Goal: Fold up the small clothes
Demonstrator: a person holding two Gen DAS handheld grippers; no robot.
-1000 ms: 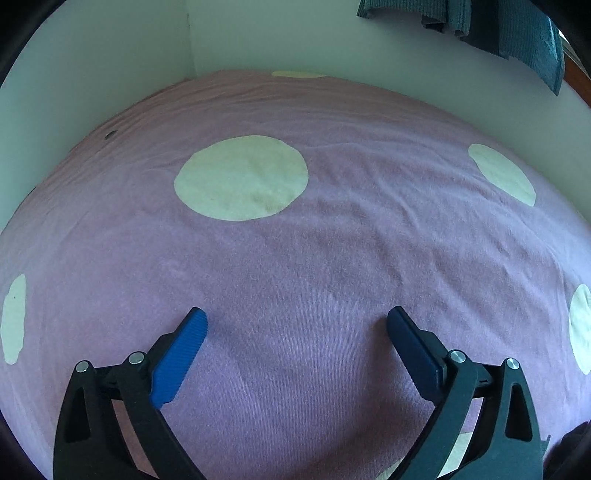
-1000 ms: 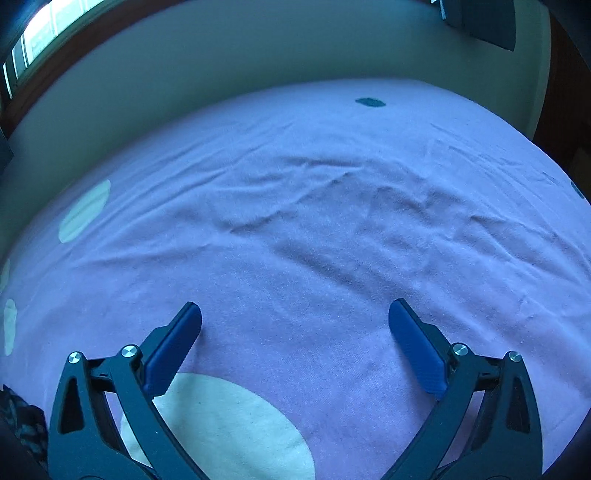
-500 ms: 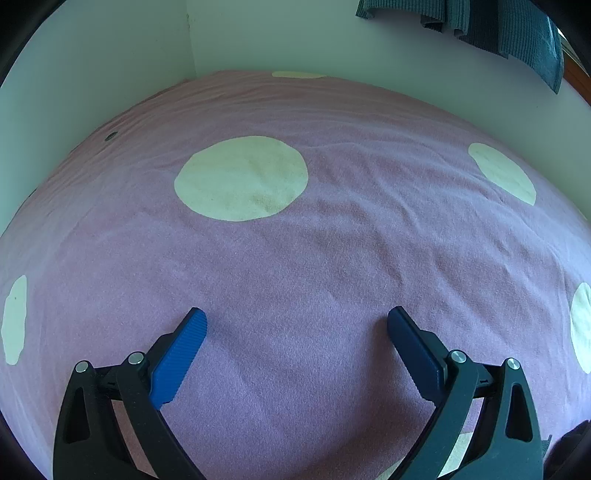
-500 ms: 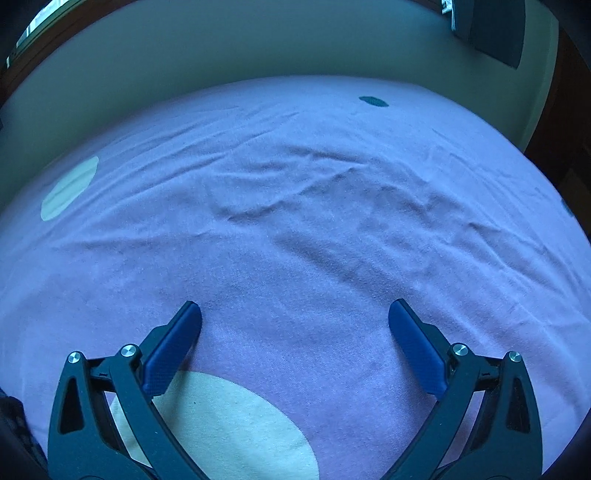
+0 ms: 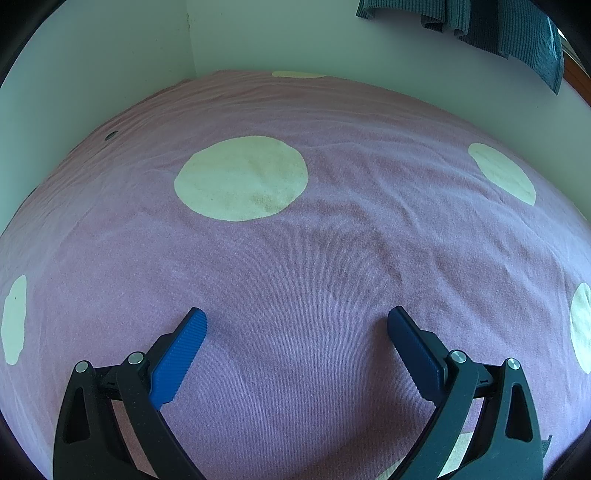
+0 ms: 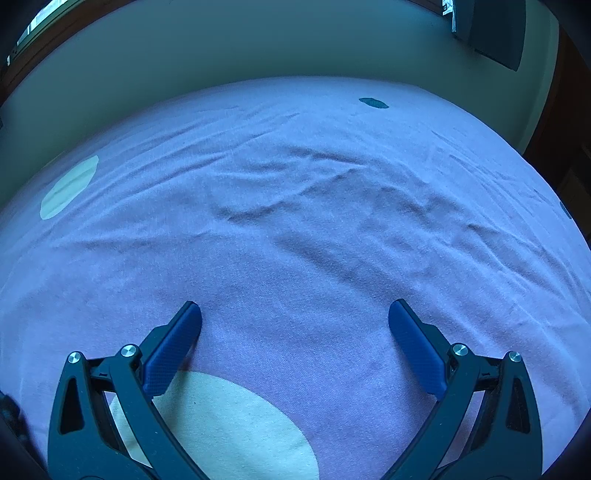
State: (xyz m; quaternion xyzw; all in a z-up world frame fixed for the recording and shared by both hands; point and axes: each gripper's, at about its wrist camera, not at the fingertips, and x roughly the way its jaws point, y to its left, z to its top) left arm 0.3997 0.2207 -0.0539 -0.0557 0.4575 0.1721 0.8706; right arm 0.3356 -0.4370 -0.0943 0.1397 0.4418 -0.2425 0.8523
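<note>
Left gripper (image 5: 296, 325): fingers spread wide apart, nothing between them, over the pink bed sheet (image 5: 332, 258).
Right gripper (image 6: 294, 317): fingers likewise wide apart and gripping nothing, over a wrinkled stretch of the same sheet (image 6: 314, 229).
Small clothes: no loose garment can be made out on the sheet in either view. A dark patterned scrap of something (image 6: 9, 417) shows at the 8 o'clock edge of the right view, too cut off to identify.
Sheet pattern: large cream dot (image 5: 242, 177) at 12 o'clock from the left gripper; another cream dot (image 6: 229, 428) lies under the right gripper's left finger, at 7 o'clock.
Background: teal ribbed cloth (image 5: 517, 26) hangs on the wall at 1 o'clock in the left view.
</note>
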